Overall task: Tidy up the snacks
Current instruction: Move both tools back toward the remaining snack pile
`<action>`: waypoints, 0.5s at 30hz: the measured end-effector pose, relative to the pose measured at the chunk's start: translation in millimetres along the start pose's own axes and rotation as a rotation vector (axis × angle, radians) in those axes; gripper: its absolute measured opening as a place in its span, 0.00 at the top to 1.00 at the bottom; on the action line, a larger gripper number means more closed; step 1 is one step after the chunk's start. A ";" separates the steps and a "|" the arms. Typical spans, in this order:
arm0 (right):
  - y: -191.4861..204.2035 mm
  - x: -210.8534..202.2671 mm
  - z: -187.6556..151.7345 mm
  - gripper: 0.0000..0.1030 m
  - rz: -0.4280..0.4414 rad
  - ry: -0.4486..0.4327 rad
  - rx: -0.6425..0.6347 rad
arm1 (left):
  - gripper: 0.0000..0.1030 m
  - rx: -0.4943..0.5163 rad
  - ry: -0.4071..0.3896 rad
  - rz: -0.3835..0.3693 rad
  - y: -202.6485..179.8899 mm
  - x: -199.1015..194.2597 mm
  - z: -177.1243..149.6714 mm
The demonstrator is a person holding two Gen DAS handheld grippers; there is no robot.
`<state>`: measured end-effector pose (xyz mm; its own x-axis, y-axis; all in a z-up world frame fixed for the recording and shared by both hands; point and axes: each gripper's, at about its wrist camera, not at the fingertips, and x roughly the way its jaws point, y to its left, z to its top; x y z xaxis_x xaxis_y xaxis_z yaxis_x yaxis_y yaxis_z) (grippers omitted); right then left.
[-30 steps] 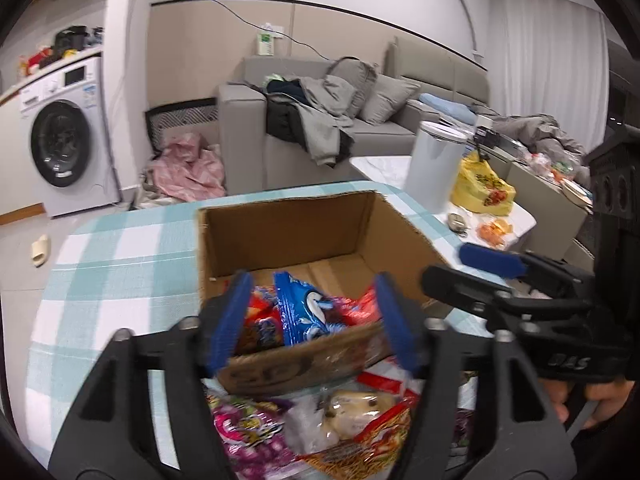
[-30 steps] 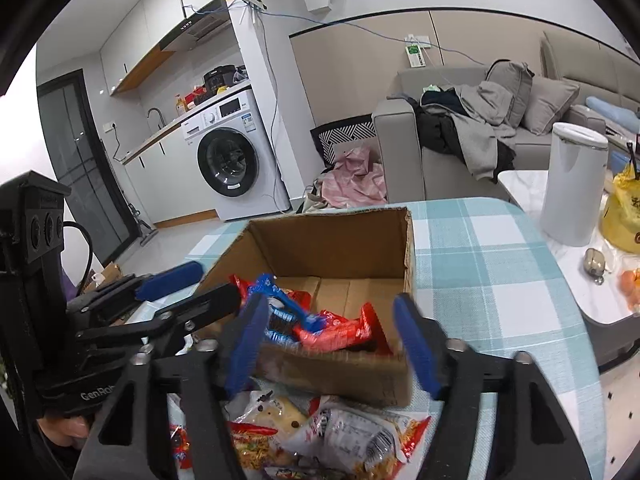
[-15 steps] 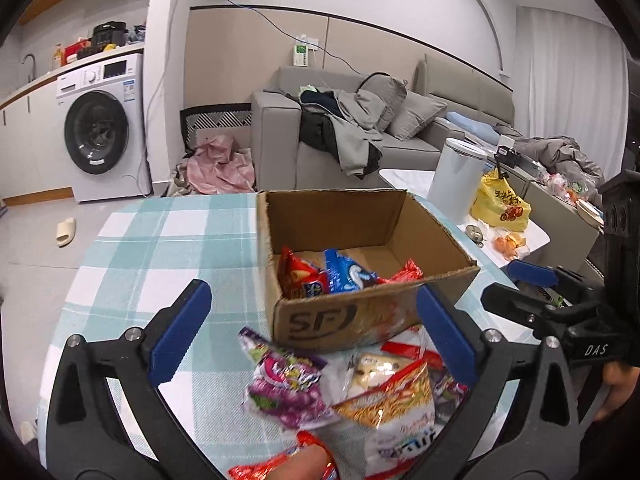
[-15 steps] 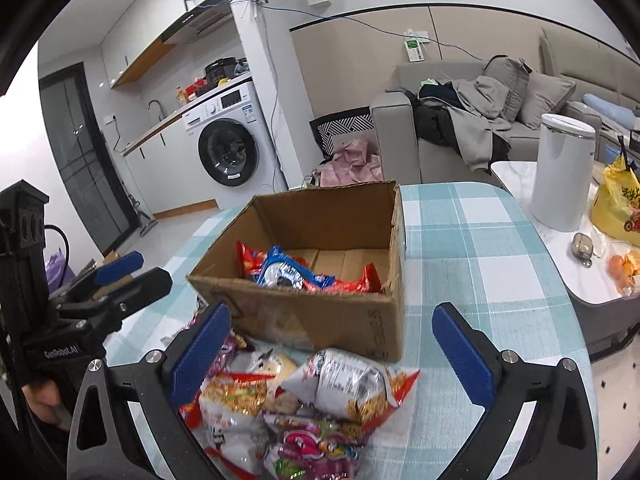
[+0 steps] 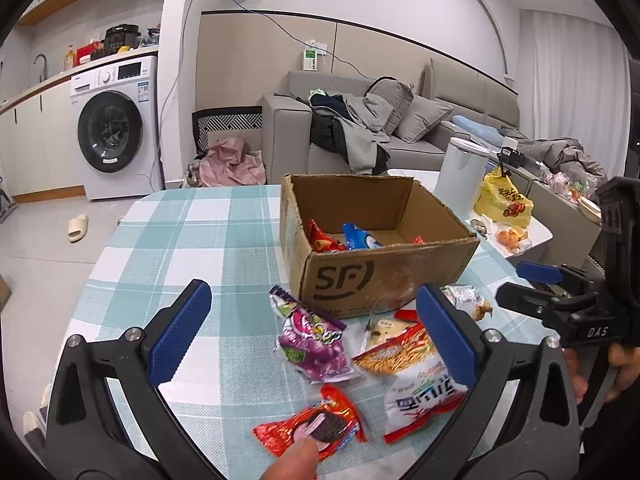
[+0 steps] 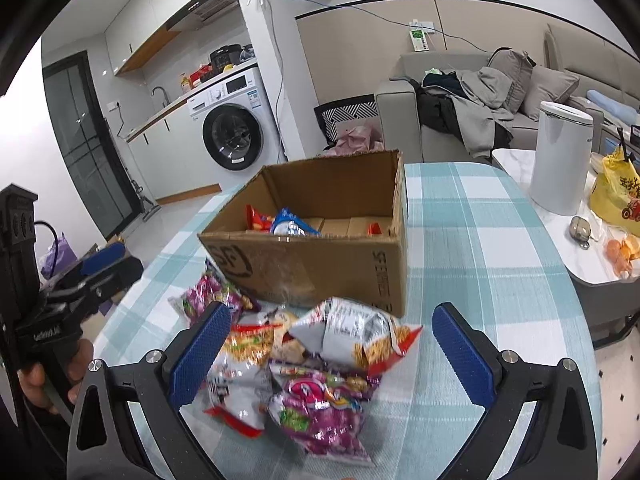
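An open cardboard box (image 5: 384,276) (image 6: 320,268) stands on the checked table and holds a red packet (image 5: 322,238) and a blue packet (image 5: 360,237). Loose snack packets lie in front of it: a purple one (image 5: 312,344), a red cookie packet (image 5: 316,428), a noodle bag (image 5: 416,376), a silver and red bag (image 6: 352,336) and a second purple packet (image 6: 320,408). My left gripper (image 5: 312,344) is open and empty above the purple packet. My right gripper (image 6: 332,356) is open and empty above the pile.
The checked tablecloth (image 5: 192,248) covers a round table. A white bin (image 6: 560,156), a yellow bag (image 6: 616,196) and oranges (image 6: 622,256) sit on a side table at the right. A sofa (image 5: 360,136) and washing machine (image 5: 112,128) stand behind.
Both grippers have opened wide and pulled back from the box toward me. More of the loose packets in front of the box have come into view.
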<state>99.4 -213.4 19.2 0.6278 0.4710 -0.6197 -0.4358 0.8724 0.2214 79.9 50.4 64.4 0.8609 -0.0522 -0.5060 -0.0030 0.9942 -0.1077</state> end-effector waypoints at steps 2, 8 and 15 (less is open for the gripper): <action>-0.9 -1.9 -5.7 0.00 -0.004 0.005 -0.007 | 0.01 -0.008 -0.002 0.004 3.3 -3.4 -5.3; -10.8 -2.2 -20.3 0.00 -0.016 0.032 0.019 | 0.01 -0.034 0.018 0.017 10.7 -2.7 -18.9; -6.1 -0.4 -30.5 0.00 -0.008 0.052 -0.010 | 0.01 -0.021 0.037 0.021 10.0 -1.8 -32.5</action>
<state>82.1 -222.9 -4.9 0.5973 0.4560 -0.6598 -0.4372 0.8748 0.2088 61.7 57.4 36.4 0.8410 -0.0353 -0.5399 -0.0316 0.9930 -0.1142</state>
